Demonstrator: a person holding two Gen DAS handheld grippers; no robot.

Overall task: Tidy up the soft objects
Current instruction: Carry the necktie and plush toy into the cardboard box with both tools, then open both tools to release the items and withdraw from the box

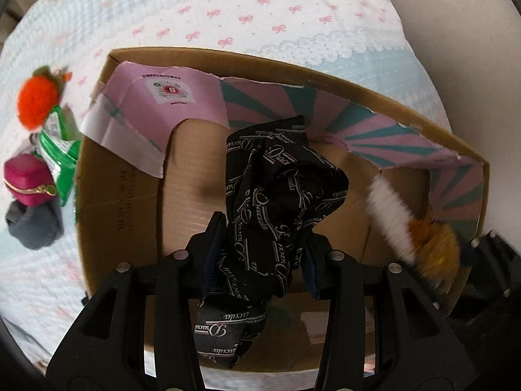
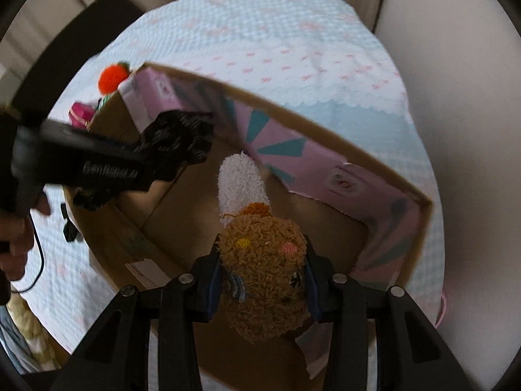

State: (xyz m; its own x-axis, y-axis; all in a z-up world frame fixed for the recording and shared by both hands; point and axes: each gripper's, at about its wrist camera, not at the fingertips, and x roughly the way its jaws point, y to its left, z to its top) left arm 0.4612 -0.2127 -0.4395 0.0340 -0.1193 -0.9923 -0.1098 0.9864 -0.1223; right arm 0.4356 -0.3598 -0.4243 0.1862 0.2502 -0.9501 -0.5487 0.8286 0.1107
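Observation:
An open cardboard box with pink and teal lining lies on the bedcover. My left gripper points down into it, shut on a crumpled black cloth with white lettering; the cloth bulges ahead of the pads and hangs behind them. In the right wrist view my right gripper is shut on a brown plush toy with a white fuzzy end, held over the box floor. The plush also shows at the box's right side in the left wrist view. The black cloth is blurred there.
On the bedcover left of the box lie an orange fuzzy toy, a green packet, a magenta pouch and a grey soft item. A person's hand and a black cable are at the left.

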